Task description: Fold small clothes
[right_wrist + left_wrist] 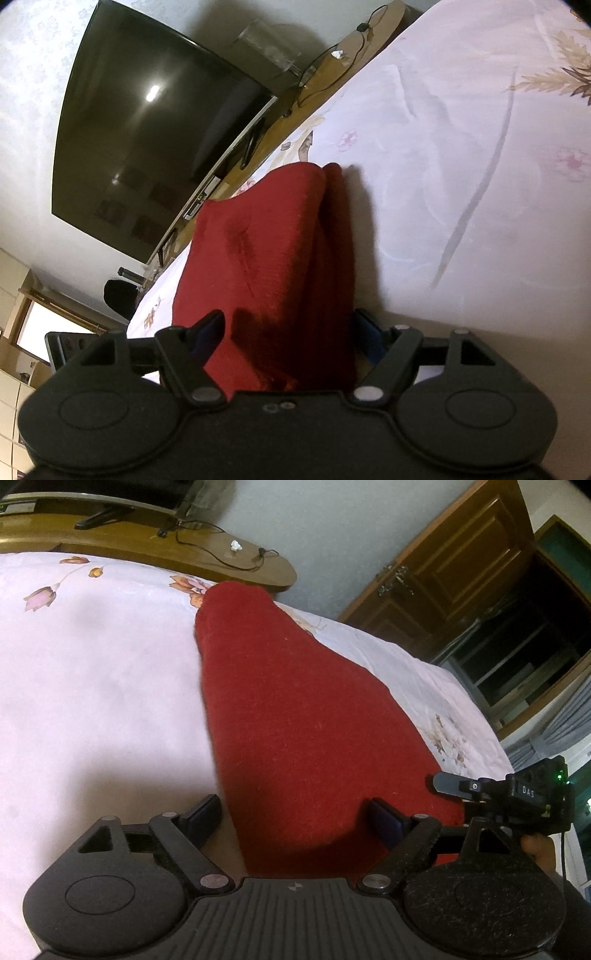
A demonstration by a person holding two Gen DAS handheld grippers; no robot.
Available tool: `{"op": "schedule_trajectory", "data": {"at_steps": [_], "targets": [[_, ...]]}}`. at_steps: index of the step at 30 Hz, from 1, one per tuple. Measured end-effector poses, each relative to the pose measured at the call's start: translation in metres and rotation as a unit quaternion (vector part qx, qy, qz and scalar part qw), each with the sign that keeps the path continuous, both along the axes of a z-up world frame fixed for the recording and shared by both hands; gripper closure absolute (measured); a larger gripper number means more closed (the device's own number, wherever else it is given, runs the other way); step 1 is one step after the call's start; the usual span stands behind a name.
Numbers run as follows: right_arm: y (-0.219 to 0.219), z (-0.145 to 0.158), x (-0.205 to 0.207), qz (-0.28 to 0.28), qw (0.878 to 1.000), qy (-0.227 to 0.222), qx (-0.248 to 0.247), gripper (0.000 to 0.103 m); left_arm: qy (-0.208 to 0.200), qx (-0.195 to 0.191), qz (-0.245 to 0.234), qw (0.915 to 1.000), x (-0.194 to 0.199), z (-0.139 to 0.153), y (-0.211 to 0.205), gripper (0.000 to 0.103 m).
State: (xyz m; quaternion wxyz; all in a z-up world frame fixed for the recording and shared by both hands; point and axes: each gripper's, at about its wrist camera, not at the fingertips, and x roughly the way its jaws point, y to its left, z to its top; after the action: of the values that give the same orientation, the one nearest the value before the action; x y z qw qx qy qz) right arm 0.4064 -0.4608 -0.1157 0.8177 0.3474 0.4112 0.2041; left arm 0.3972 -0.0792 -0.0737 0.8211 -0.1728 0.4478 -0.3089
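On the floral bedsheet [92,672], both wide-open tools straddle the red cloth [295,720], its near edge hidden.

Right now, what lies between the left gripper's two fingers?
The near end of the red cloth, on the bedsheet; the left gripper straddles it, jaws open. Left wrist view.

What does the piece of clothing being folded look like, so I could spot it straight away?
Look at the bed's pale floral sheet. On it lies a long fuzzy red garment, stretching away toward the wooden TV stand. It is the only solid red thing there.
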Motion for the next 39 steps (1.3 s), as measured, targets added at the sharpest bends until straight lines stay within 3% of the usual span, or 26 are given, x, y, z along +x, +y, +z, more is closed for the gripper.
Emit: {"op": "schedule_trajectory", "data": {"at_steps": [18, 22, 29, 31, 39], "targets": [[0.019, 0.004, 0.011, 0.016, 0.999, -0.026, -0.037, 0.032, -0.018, -0.001, 0.004, 0.9998, 0.006, -0.001, -0.020, 0.018], [0.026, 0.004, 0.015, 0.013, 0.998, -0.036, -0.050, 0.040, -0.022, 0.003, 0.002, 0.9998, 0.011, -0.001, -0.027, 0.033], [0.029, 0.006, 0.012, 0.013, 0.998, -0.037, -0.052, 0.057, -0.019, -0.015, 0.001, 0.9997, 0.013, -0.003, -0.026, 0.046], [0.031, 0.008, 0.009, 0.011, 0.998, -0.041, -0.054, 0.059, -0.019, -0.030, 0.004, 0.9994, 0.012, -0.001, -0.020, 0.054], [0.058, 0.036, 0.000, 0.032, 0.994, -0.082, -0.057, 0.061, -0.047, -0.041, 0.006, 0.9980, -0.001, 0.023, 0.011, 0.057]]}}
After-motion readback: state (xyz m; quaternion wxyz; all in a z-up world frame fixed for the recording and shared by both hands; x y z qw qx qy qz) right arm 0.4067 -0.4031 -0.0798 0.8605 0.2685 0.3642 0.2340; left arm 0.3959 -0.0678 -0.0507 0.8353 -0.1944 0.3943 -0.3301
